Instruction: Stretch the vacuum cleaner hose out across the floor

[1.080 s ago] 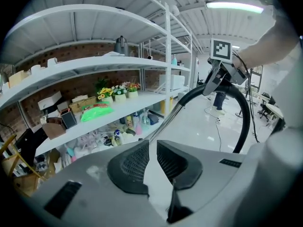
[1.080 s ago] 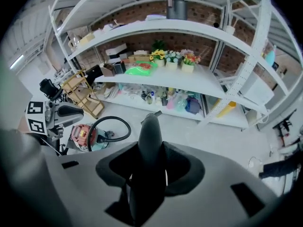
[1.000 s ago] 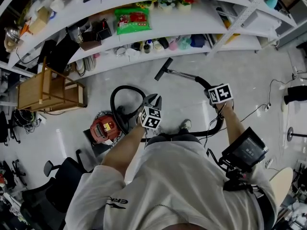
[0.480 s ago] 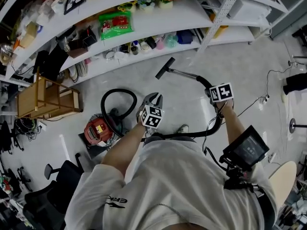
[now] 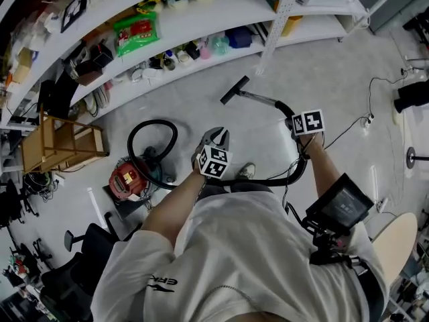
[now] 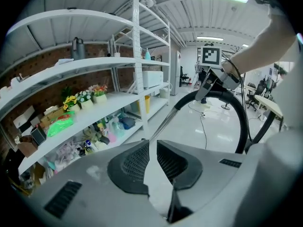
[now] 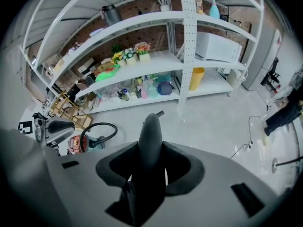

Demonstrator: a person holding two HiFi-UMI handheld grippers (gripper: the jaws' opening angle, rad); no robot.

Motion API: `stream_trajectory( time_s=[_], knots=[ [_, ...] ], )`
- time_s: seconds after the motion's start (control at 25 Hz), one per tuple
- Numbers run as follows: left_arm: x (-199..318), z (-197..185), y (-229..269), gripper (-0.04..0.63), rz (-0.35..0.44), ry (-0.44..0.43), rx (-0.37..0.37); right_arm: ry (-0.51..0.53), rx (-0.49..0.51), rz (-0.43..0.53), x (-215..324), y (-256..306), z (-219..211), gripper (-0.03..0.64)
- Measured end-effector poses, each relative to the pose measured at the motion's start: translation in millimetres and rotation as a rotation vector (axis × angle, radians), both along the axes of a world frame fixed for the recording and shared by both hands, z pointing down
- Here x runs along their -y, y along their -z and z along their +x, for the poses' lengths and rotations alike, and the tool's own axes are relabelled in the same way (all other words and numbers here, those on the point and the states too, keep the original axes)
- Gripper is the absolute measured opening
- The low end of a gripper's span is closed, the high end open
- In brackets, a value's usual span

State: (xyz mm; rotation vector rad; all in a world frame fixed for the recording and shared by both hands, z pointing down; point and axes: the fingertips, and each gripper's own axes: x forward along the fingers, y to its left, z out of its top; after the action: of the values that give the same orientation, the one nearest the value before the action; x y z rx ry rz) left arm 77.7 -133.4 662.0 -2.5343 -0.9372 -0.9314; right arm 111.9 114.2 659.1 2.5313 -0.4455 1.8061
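Closest to me, the right gripper (image 7: 151, 148) is clamped around the black hose (image 7: 150, 122) at its curved handle end. The left gripper (image 6: 150, 148) hangs alongside, jaws a sliver apart with nothing in them. The hose runs past the person's feet to a loop beside the red vacuum cleaner (image 5: 127, 180). Pull too sharply and that loop may drag or tip the cleaner rather than uncoil, or snag a shoe (image 5: 247, 172).

The hose (image 6: 240, 126) drops from sight behind the left claw's (image 6: 150, 144) grey body.
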Motion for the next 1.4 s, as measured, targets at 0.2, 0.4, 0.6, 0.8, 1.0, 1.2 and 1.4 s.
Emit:
stream_trajectory(
  time_s=[0.2,0.4,0.6,0.8,1.0,1.2,1.4],
  knots=[
    [-40.8,-16.2,-10.5,0.031,0.003,-0.063,0.023,-0.057,0.076,0.000,-35.3,-34.6,-22.3,0.161],
    [-74.4,-21.8,-13.1,0.031,0.009,-0.130,0.030,-0.122,0.122,0.007,-68.8,-55.7,-39.0,0.161],
    [-104.9,-18.7,-11.8,0.031,0.008,-0.176,0.032,-0.190,0.120,0.022,-99.3,-58.7,-42.7,0.161],
    [-128.3,-2.8,-1.7,0.031,-0.002,-0.209,0.020,-0.251,0.090,0.032,-125.0,-45.8,-31.9,0.161],
    [-151.8,17.4,7.4,0.031,-0.021,-0.263,0.009,-0.306,0.037,0.027,-151.0,-24.0,-9.0,0.161],
    [-173.7,49.4,14.4,0.031,-0.039,-0.336,-0.015,-0.420,0.000,0.073,-169.7,-1.3,22.9,0.161],
    [-190.4,90.2,23.3,0.031,-0.051,-0.372,-0.026,-0.475,-0.034,0.093,-194.0,15.3,58.2,0.161]
  ],
)
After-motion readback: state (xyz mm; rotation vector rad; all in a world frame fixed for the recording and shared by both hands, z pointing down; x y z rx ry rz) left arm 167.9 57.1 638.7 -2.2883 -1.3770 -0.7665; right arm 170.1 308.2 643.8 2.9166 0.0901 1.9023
